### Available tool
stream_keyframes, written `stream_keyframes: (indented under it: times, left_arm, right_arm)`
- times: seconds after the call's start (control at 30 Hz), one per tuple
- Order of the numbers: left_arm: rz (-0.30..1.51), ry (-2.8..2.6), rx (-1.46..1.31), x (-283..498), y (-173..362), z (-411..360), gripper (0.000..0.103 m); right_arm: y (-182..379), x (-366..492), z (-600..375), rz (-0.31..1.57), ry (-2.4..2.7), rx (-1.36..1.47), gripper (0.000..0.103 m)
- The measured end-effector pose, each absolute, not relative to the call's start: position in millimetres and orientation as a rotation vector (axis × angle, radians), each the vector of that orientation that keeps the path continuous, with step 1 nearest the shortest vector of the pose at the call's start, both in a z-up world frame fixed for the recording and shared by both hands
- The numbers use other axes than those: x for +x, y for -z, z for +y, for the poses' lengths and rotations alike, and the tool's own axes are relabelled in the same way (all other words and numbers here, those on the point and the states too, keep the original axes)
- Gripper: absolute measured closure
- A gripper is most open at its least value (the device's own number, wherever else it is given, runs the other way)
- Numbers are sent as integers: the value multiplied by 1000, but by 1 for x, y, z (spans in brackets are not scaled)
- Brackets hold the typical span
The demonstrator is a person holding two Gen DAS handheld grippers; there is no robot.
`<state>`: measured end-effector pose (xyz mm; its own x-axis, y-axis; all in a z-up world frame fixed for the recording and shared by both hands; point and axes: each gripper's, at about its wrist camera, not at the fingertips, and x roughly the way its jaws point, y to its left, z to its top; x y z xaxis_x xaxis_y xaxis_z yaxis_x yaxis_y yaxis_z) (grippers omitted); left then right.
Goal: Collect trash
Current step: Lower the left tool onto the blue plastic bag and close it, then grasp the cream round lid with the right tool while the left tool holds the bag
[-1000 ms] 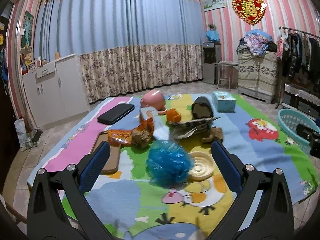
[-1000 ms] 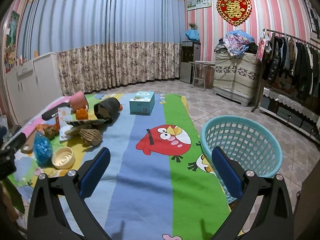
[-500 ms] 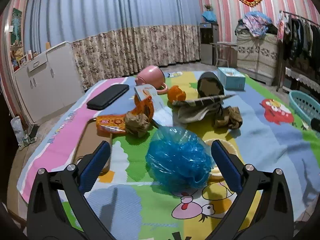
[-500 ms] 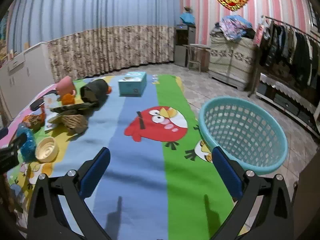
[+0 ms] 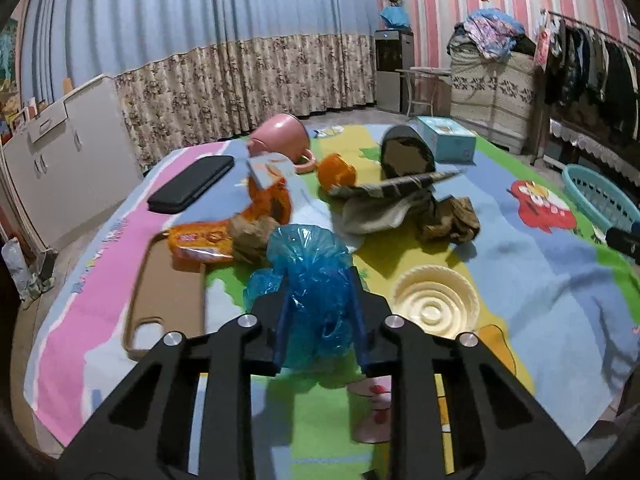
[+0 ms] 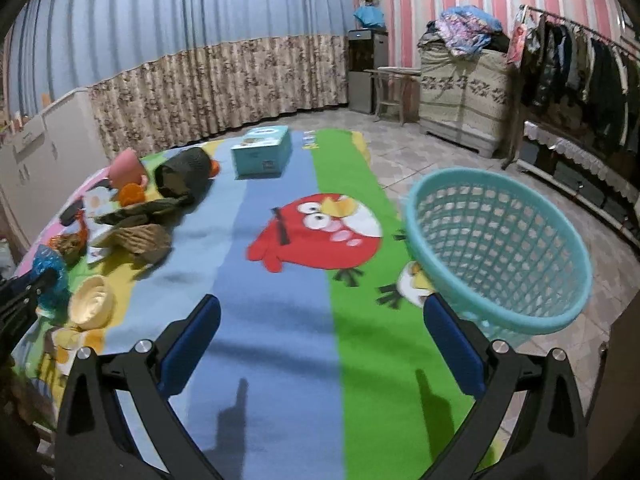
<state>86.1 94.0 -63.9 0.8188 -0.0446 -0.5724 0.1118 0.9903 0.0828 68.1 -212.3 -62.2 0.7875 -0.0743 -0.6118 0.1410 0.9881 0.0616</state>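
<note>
left wrist view: left gripper tilts down over the mat, its jaws just closing, pinching the blue plastic bag; right gripper hangs open.

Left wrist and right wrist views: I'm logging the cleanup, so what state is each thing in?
Left gripper: jaws just closed, pads pressing the blue plastic bag.
Blue plastic bag: crumpled, gripped, resting on the mat.
Right gripper: open, holding nothing.
Basket: tilted, nothing seen inside.
Pink cup: lying on its side.
Cream lid: flat on the mat.
Tissue box: closed, flat.
</note>
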Motion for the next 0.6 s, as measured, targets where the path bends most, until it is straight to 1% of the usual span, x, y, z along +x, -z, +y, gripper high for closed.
stream_keyframes:
  times: [0.27,0.33,0.37,0.4,0.53,0.6]
  left_arm:
    - [549,4,114,80,47,132,80]
    - [541,-6,103,77,47,140,80]
    - [541,-9,100,76,47,143,80]
    - [540,-10,99,74,47,145,80]
    - [524,-15,109,71,47,153,80]
    - [519,-18,98,71,47,159,80]
  right_arm:
    - [65,82,-134,669,28,-34,6]
    - [66,88,-117,689,-2,-38,15]
    - [67,90,-112,698,-15,-33,21]
    - [67,93,-101,713,-39,-21,25]
    - [67,104,-73,729,-74,-27,27]
    - [68,110,-62,747,-83,-32,31]
